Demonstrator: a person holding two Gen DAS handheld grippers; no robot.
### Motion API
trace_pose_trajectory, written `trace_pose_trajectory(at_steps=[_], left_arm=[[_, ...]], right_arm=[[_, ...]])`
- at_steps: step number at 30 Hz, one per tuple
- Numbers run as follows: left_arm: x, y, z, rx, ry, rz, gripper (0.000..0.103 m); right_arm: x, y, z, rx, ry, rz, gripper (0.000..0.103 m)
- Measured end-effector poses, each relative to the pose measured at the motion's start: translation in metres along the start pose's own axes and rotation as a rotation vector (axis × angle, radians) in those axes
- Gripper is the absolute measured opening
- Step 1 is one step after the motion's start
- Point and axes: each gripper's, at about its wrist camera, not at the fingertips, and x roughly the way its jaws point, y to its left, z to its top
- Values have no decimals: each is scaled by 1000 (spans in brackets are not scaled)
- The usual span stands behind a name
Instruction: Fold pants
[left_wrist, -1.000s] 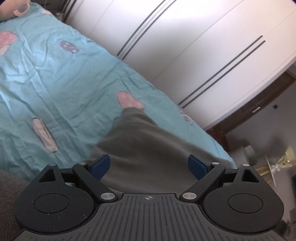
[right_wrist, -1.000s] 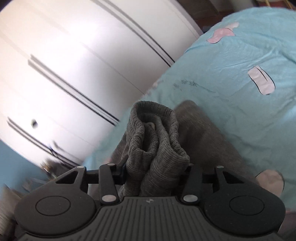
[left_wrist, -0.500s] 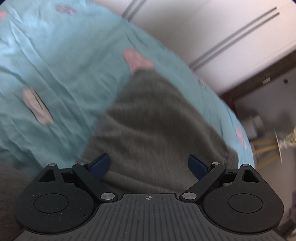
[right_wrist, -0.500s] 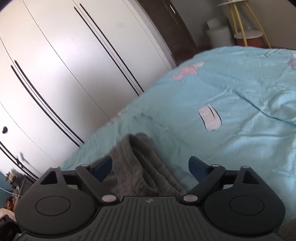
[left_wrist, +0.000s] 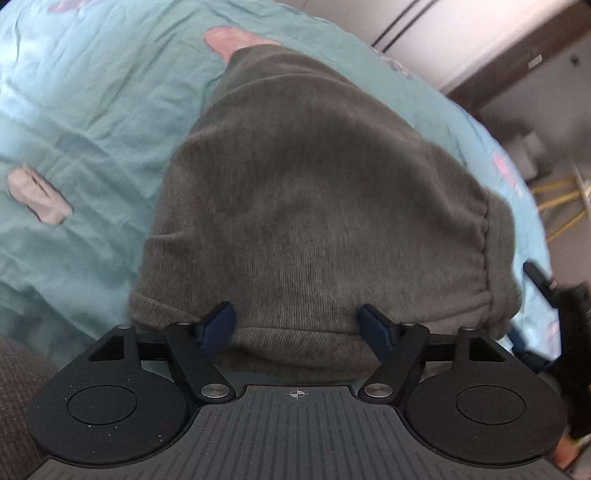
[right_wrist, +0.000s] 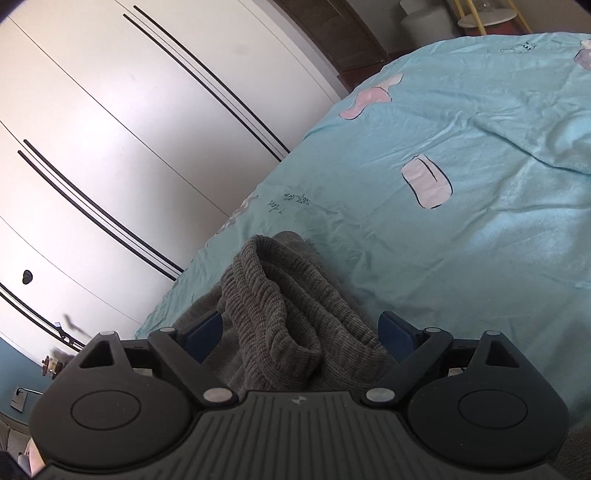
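Note:
The grey knit pants (left_wrist: 314, 192) lie folded on the light blue bedsheet (left_wrist: 81, 110). My left gripper (left_wrist: 300, 325) is open and hovers over the near folded edge, blue fingertips apart with cloth between them but not clamped. My right gripper (right_wrist: 301, 330) is open too, its fingertips either side of the ribbed waistband (right_wrist: 273, 295), which lies loose on the sheet (right_wrist: 461, 221). The right gripper also shows at the right edge of the left wrist view (left_wrist: 554, 314).
White wardrobe doors (right_wrist: 110, 147) with dark handle lines stand beside the bed. A yellow-legged stool (right_wrist: 487, 14) and a white bin (right_wrist: 424, 18) stand past the bed's far corner. Grey cloth lies at the lower left (left_wrist: 18, 387).
My right gripper has opened and let go of the bunched waistband, which now rests on the bed. My left gripper has tilted down and moved closer over the folded pants.

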Motion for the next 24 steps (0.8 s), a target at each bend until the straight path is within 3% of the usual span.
trace_pose_trajectory(at_steps=[4, 9, 13, 17, 24], left_arm=[[-9, -6, -4, 36, 0, -10, 79], [-17, 0, -7, 20, -29, -4, 80], [-21, -2, -7, 34, -54, 18, 80], [-25, -3, -6, 54, -70, 35, 80], [-36, 5, 5, 45, -114, 43, 80]], right_arm=[[-7, -1, -1, 6, -15, 3, 92], [-18, 13, -3, -90, -84, 20, 91], [-22, 33, -10, -213, -115, 48, 80], [-15, 45, -17, -279, -84, 42, 61], [-14, 55, -20, -329, -102, -10, 49]])
